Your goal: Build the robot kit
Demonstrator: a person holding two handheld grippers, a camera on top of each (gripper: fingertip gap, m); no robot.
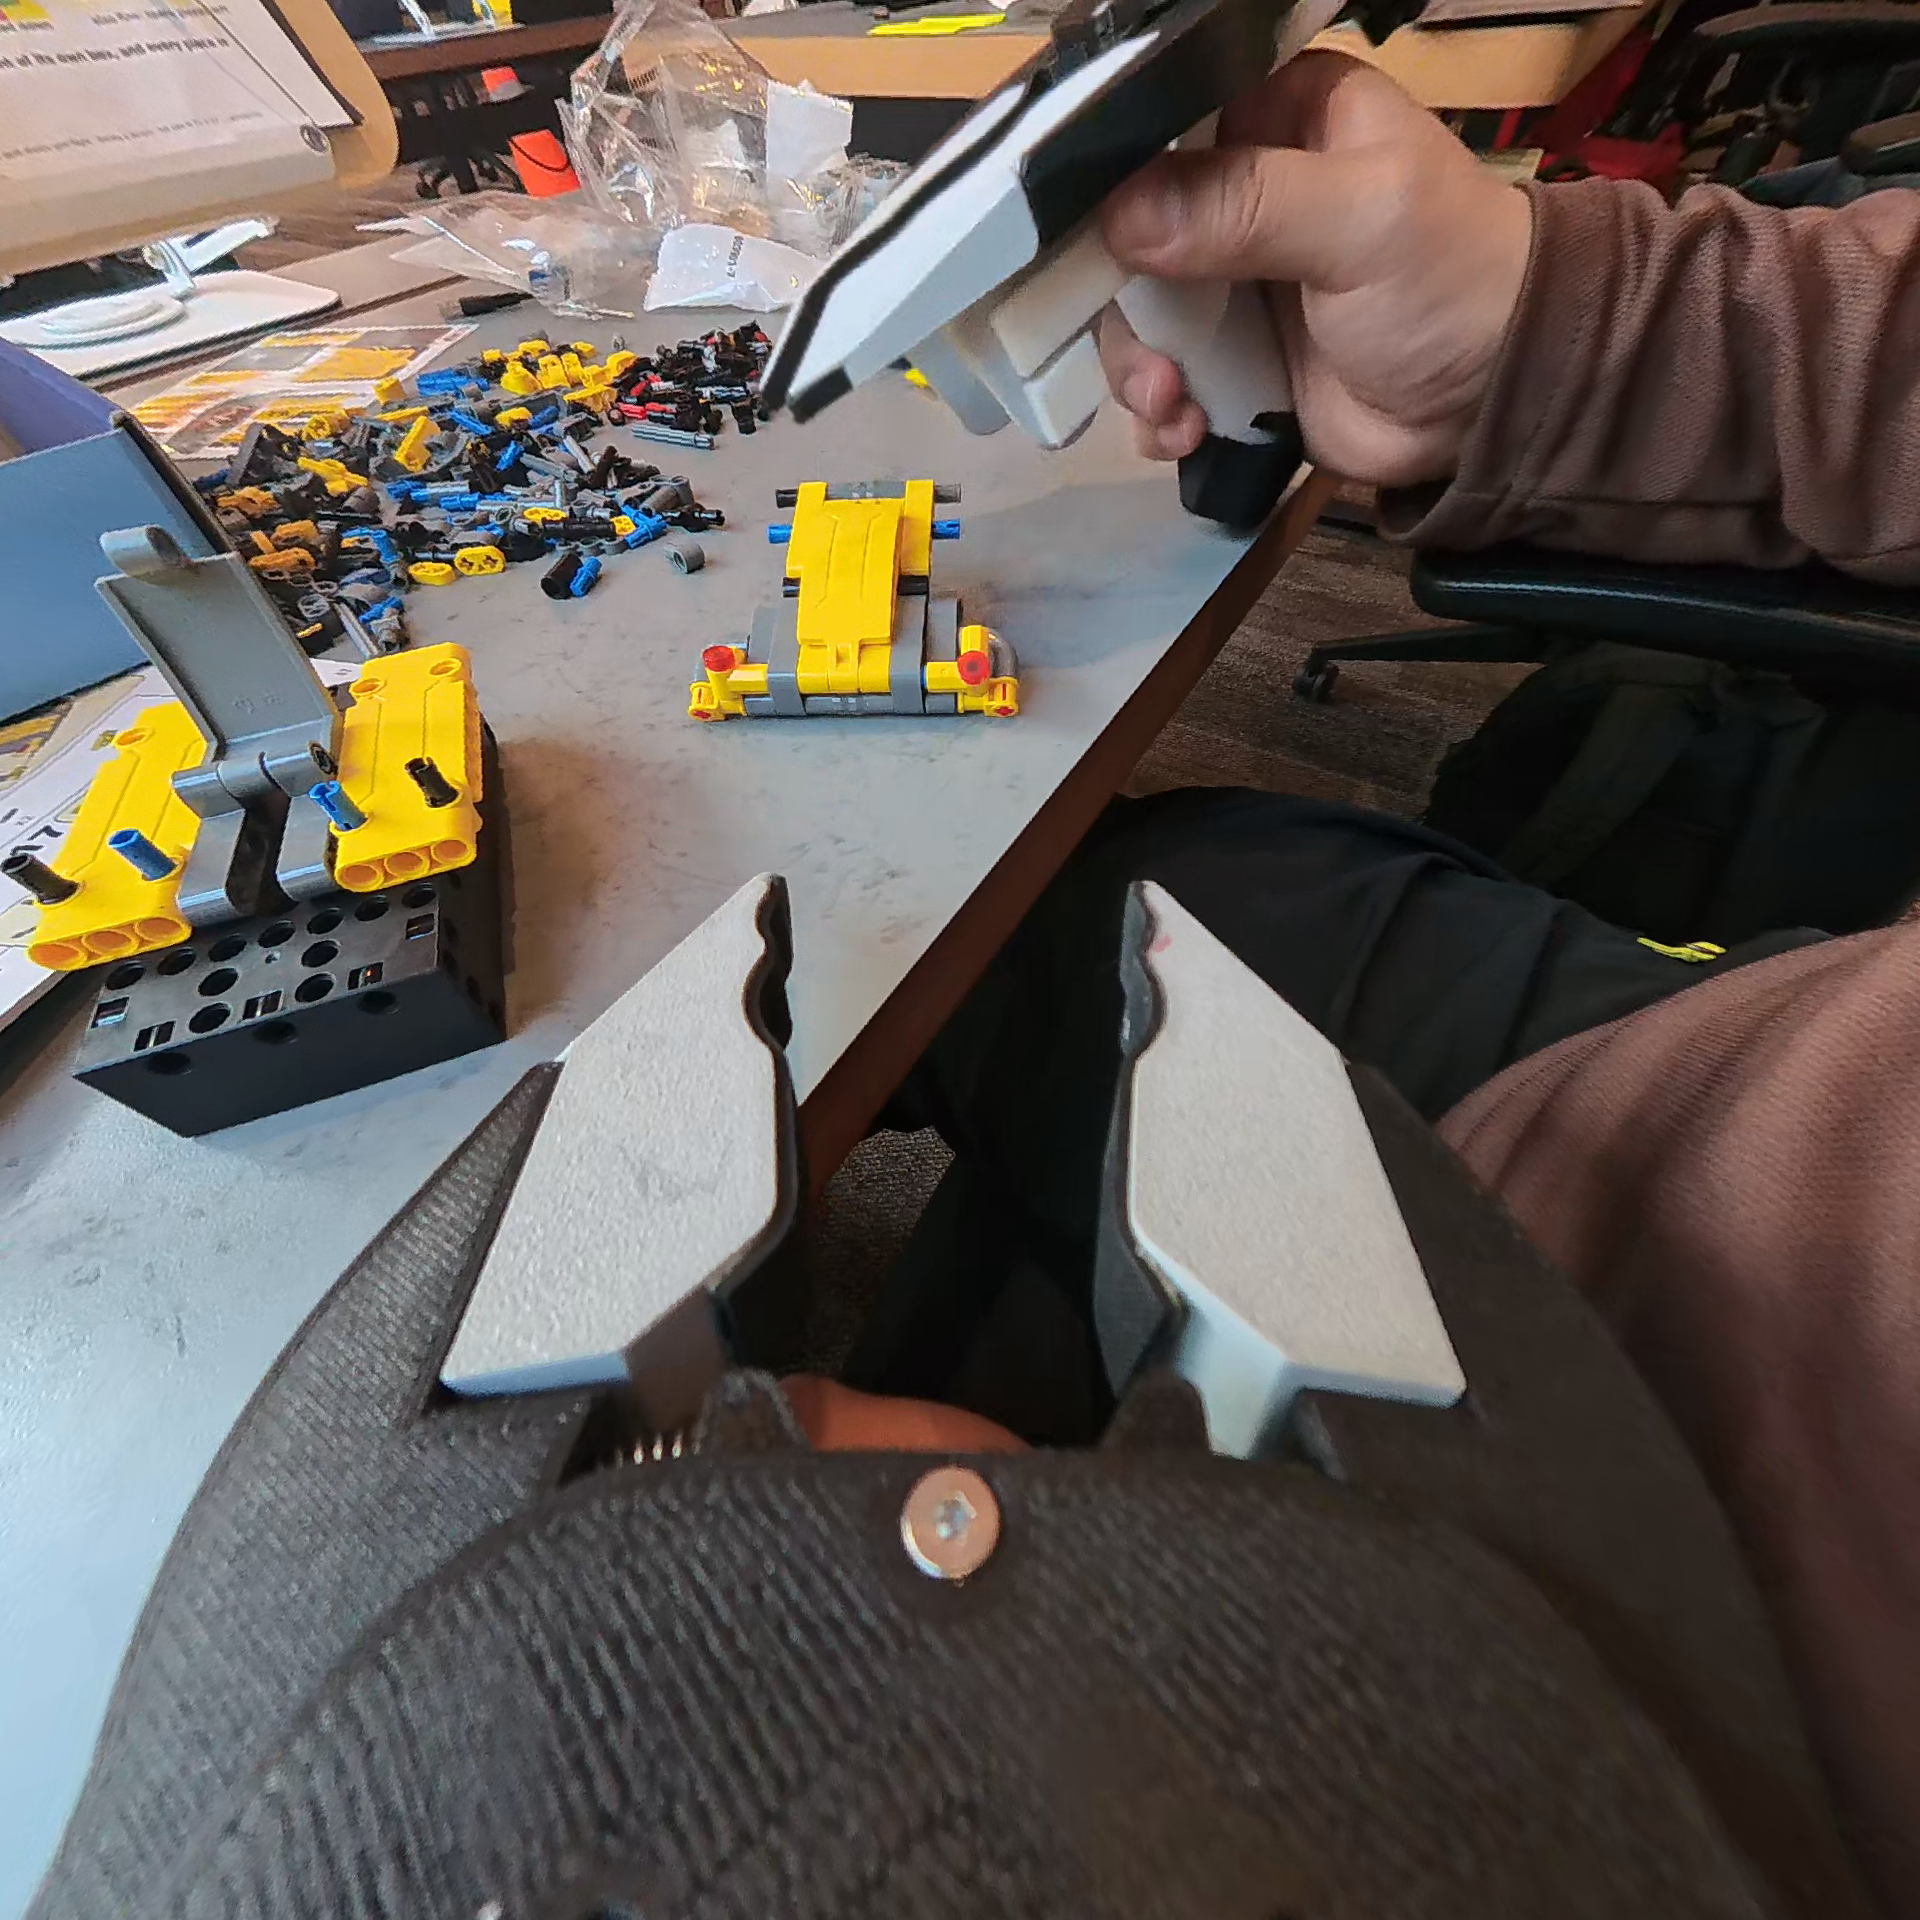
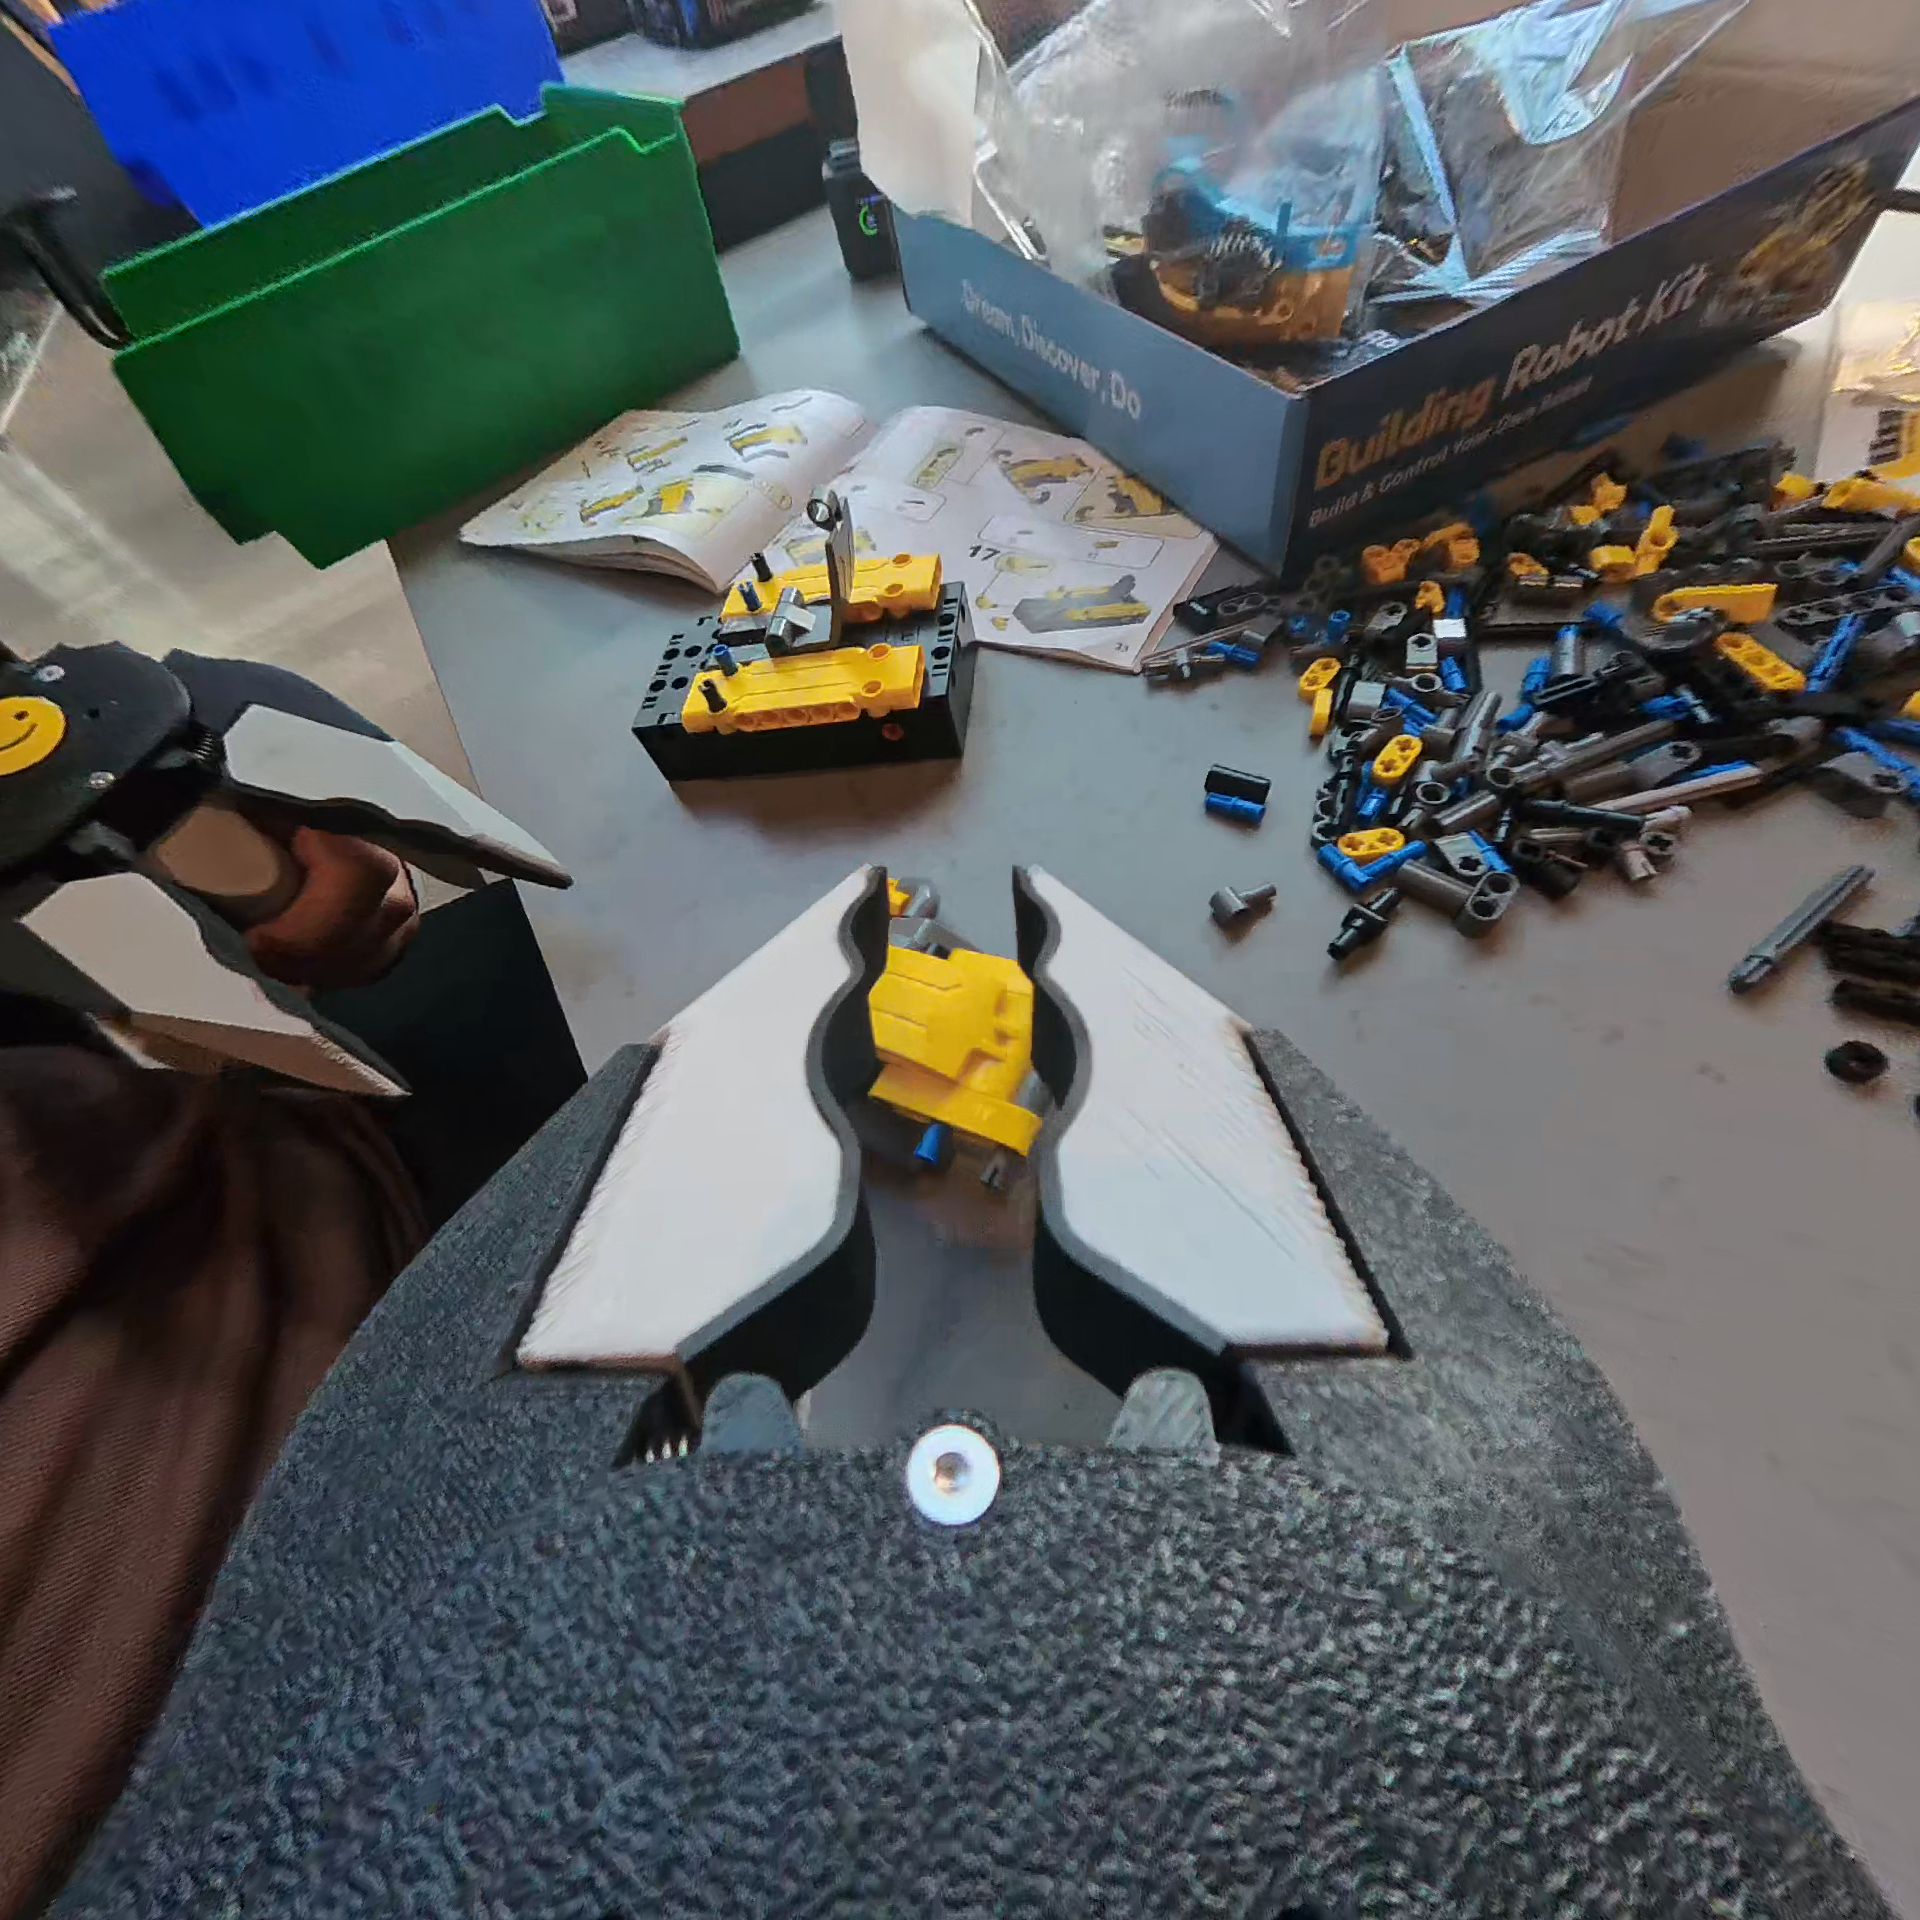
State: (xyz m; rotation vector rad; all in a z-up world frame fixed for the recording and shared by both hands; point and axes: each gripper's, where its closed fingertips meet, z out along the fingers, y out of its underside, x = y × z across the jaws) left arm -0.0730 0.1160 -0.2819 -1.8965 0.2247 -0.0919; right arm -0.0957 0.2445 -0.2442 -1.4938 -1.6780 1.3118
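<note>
Left gripper (image 1: 956, 935) parted, empty, off table edge; right gripper (image 2: 945, 883) parted above yellow assembly (image 1: 857, 608)

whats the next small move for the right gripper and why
Probably lower the right gripper straight down: its open jaws frame the yellow sub-assembly on the grey table, yet the left wrist view shows it above the model, not gripping.

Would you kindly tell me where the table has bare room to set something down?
Bare grey table lies between the black block assembly and the yellow model, and along the near edge right of the right tongs. The loose parts pile, booklet and box crowd the far side.
</note>
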